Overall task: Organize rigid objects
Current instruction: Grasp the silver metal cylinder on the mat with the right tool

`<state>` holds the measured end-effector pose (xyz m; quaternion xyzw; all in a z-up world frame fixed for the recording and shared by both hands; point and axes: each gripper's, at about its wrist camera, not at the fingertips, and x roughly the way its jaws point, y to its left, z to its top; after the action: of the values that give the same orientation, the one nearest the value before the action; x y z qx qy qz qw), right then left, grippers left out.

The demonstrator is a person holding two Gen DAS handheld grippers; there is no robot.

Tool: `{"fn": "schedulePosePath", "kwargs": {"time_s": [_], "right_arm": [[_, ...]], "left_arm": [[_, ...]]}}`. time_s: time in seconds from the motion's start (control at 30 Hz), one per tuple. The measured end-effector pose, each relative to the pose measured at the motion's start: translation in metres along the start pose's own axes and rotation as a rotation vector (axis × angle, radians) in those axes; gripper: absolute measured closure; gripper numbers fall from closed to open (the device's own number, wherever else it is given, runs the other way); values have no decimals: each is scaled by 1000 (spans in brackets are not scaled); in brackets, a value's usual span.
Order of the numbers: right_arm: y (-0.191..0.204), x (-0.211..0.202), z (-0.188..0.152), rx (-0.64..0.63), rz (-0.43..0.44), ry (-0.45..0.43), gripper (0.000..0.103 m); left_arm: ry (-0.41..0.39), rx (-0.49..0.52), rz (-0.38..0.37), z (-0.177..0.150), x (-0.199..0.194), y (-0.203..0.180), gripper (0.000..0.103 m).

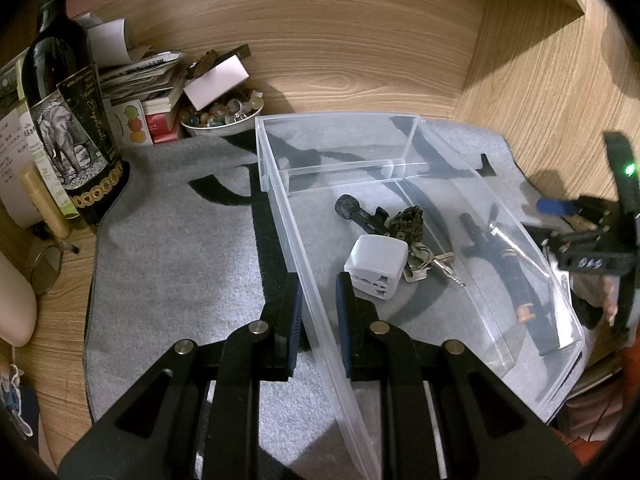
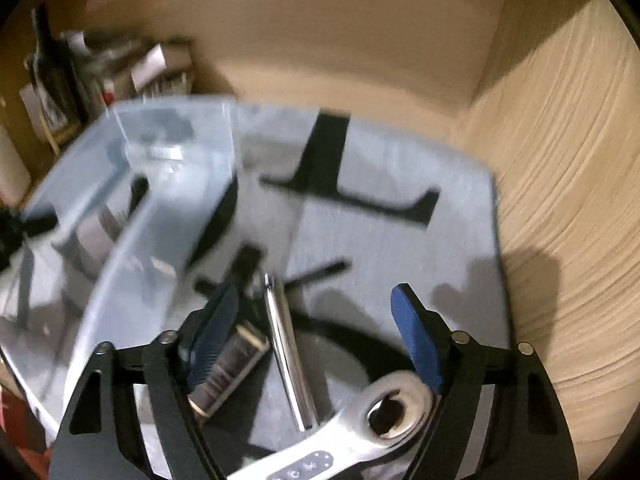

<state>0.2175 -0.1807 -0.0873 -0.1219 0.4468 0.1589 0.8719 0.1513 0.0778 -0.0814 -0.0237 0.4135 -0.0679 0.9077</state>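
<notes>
The left hand-held gripper (image 1: 319, 300) is clamped on the near wall of the clear bin (image 1: 276, 184), steadying it. Ahead of it and to its right, already inside the bin, lie a white adapter (image 1: 376, 266), keys (image 1: 430, 262) and a dark tool (image 1: 516, 284). The right hand-held gripper (image 2: 316, 344) stands apart, gripping nothing. Between its fingers on the grey mat (image 2: 400, 240) lie a silver rod (image 2: 286, 356) and a ratchet wrench (image 2: 372, 416), probably still to be binned. To its left, the bin's wall stands in the way.

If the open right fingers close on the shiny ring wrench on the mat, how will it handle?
The wrench looks like solid metal: probably stiff and heavy for its size. Its polished surface may slip between the fingers. Lying flat on the mat, it seems unlikely to roll.
</notes>
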Motion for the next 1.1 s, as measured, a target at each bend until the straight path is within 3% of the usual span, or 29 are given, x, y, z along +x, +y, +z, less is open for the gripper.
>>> {"fn": "schedulePosePath", "kwargs": {"time_s": [0.07, 0.37, 0.4, 0.43, 0.73, 1.1], "right_arm": [[-1, 10, -6, -7, 10, 44, 48], [-2, 27, -10, -4, 56, 86, 72], [-1, 26, -10, -6, 56, 82, 76], [-1, 25, -10, -3, 68, 80, 89], [0, -1, -8, 0, 65, 3, 89], [0, -41, 20, 18, 90, -146, 89]], "left_arm": [[0, 1, 1, 0, 0, 0, 87], [1, 0, 0, 0, 0, 0, 87], [1, 1, 0, 0, 0, 0, 87], [1, 2, 1, 0, 0, 0, 87], [2, 4, 0, 0, 1, 0, 87], [2, 6, 2, 0, 1, 0, 87]]}}
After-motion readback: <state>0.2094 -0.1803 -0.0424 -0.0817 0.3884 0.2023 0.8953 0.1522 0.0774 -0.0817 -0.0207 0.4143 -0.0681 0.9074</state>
